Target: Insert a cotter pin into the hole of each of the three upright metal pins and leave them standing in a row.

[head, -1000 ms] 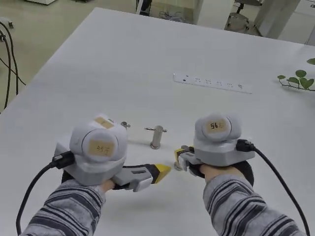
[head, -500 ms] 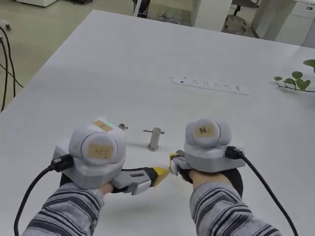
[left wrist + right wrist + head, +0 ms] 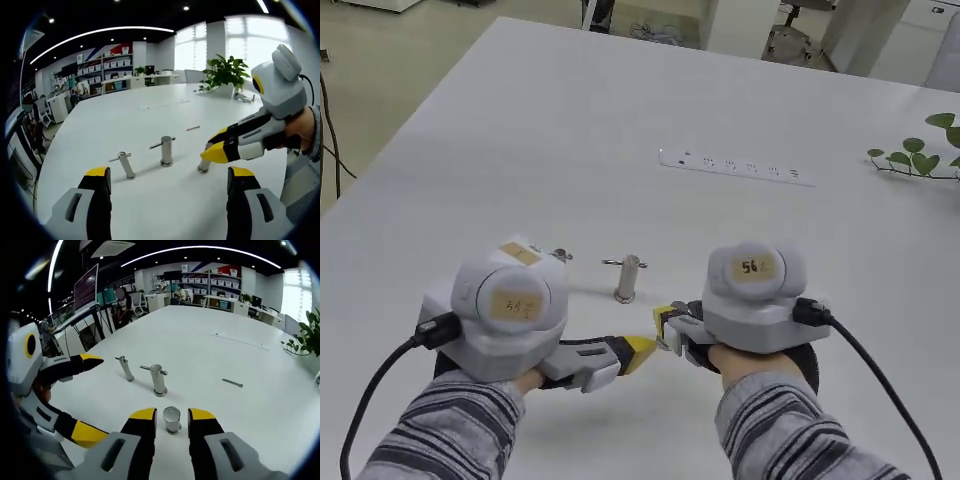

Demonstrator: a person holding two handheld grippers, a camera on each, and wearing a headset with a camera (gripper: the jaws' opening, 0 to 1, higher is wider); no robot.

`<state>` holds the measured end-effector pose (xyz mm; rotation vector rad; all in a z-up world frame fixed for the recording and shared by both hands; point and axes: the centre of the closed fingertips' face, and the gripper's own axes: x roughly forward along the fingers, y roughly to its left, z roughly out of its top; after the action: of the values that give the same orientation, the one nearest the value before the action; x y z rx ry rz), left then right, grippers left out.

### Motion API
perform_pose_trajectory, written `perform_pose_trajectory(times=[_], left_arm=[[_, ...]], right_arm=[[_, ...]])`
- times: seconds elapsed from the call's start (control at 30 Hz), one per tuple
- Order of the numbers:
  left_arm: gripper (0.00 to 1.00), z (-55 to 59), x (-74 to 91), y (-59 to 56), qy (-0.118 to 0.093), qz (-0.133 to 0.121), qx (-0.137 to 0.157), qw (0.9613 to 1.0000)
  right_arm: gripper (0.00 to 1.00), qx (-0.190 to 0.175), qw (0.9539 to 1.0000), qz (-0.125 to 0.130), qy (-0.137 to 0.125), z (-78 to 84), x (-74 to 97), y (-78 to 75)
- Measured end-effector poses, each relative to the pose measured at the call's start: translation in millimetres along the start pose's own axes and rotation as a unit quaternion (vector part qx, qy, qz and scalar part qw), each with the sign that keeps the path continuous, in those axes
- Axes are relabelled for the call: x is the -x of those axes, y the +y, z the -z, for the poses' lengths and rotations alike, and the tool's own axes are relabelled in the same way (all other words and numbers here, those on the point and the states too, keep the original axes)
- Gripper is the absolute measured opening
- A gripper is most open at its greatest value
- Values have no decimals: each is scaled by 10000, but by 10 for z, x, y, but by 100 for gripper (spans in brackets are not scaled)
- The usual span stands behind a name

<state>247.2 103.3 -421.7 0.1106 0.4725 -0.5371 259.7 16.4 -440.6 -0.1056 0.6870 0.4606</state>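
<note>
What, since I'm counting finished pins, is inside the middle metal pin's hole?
A cotter pin runs through the middle metal pin, ends sticking out both sides; the stretch inside the hole is covered.

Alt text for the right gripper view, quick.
The right tool brackets an upright silver metal pin between yellow-tipped jaws on the white table; contact is unclear. Beyond stand a stout metal pin and a thin metal pin, each with a cotter pin through it; a loose cotter pin lies farther right.
</note>
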Motion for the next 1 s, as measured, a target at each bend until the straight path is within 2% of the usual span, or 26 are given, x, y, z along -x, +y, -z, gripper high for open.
perform_pose_trajectory(times=[0.2,0.27,0.33,0.37,0.43,0.47,0.53,0.57,0.63,0.67,0.8,1.0], left_arm=[[98,-7,0,-3,-20,-2,29,10000],[98,-9,1,-3,-28,-3,34,10000],[98,-11,1,0,-37,-6,40,10000],[98,-12,1,1,-44,-8,49,10000],[98,-8,-1,0,-41,-4,47,10000],[98,-2,-3,-2,-30,4,47,10000],[98,14,-11,-3,-6,14,57,10000],[98,18,-11,-5,2,18,60,10000],[98,21,-10,-9,11,20,57,10000],[98,25,-10,-10,19,22,57,10000],[98,46,-15,-8,48,22,49,10000],[98,66,-11,12,70,-9,69,10000]], right_arm=[[23,-58,9994,-333,21,17,82,-15],[24,-14,9988,-495,16,14,114,-11],[24,221,9966,-790,65,31,141,24],[24,183,9959,-888,73,34,152,38],[25,362,9948,-931,205,72,175,-5],[25,593,9932,-974,253,87,184,-36],[26,581,9928,-1011,265,87,196,-90],[27,625,9910,-1143,301,91,207,-101],[27,618,9909,-1155,322,79,214,-155],[27,810,9879,-1266,375,83,220,-168],[28,1076,9842,-1358,374,29,212,-269],[29,1372,9790,-1404,555,11,173,-450]])
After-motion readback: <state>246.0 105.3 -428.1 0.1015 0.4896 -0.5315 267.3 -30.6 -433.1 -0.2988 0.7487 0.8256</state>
